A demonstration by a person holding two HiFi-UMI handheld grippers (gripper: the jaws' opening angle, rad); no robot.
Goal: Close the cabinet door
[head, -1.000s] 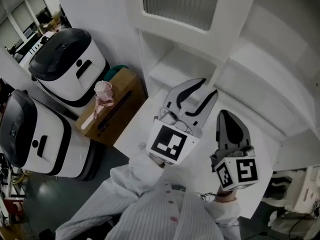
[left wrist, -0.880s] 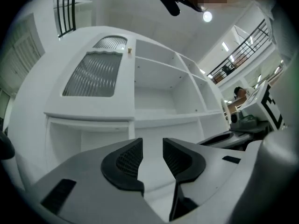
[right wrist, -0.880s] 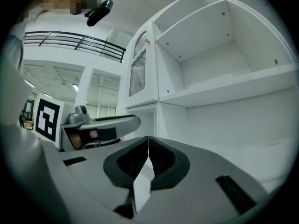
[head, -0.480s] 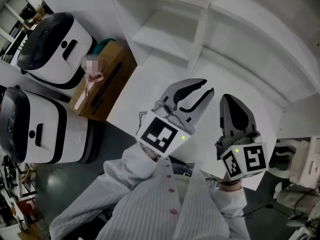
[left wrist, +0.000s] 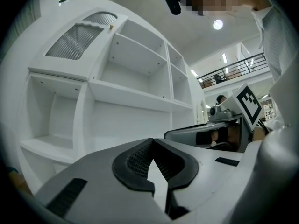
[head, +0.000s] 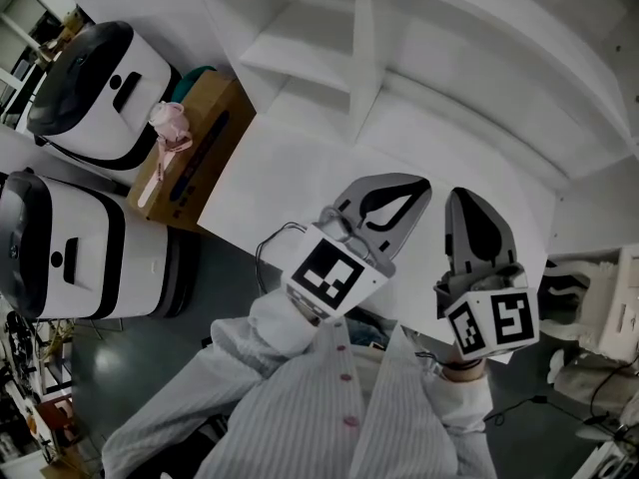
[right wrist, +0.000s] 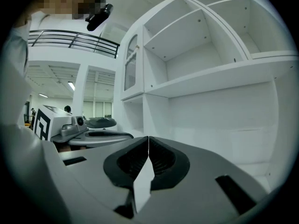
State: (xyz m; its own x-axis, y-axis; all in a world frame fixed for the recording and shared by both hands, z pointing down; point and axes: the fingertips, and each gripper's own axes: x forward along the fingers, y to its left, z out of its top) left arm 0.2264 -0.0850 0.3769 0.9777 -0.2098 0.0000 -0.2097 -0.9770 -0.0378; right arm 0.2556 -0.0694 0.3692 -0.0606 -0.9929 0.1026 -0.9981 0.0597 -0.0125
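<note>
The white cabinet [head: 399, 58] fills the top of the head view with open shelves. Its door [left wrist: 77, 41], with a ribbed glass pane, shows in the left gripper view at the upper left and appears to lie against the cabinet front. It also shows narrow in the right gripper view, door [right wrist: 132, 64]. My left gripper [head: 424, 183] hovers over the white counter [head: 290, 188], well short of the cabinet. Its jaws have just been closing and are shut with nothing between them, left gripper [left wrist: 152, 139]. Beside it my right gripper [head: 461, 196] is shut and empty too, right gripper [right wrist: 148, 137].
Two white and black machines [head: 95, 78] [head: 60, 247] stand at the left. Between them and the counter sits a cardboard box [head: 195, 153] with a pink object [head: 170, 123] on it. White equipment [head: 599, 307] stands at the right edge.
Both grippers have dropped and drawn back from the cabinet. The left jaws went from open to shut on nothing. The glass door has slid out of the top of the head view.
</note>
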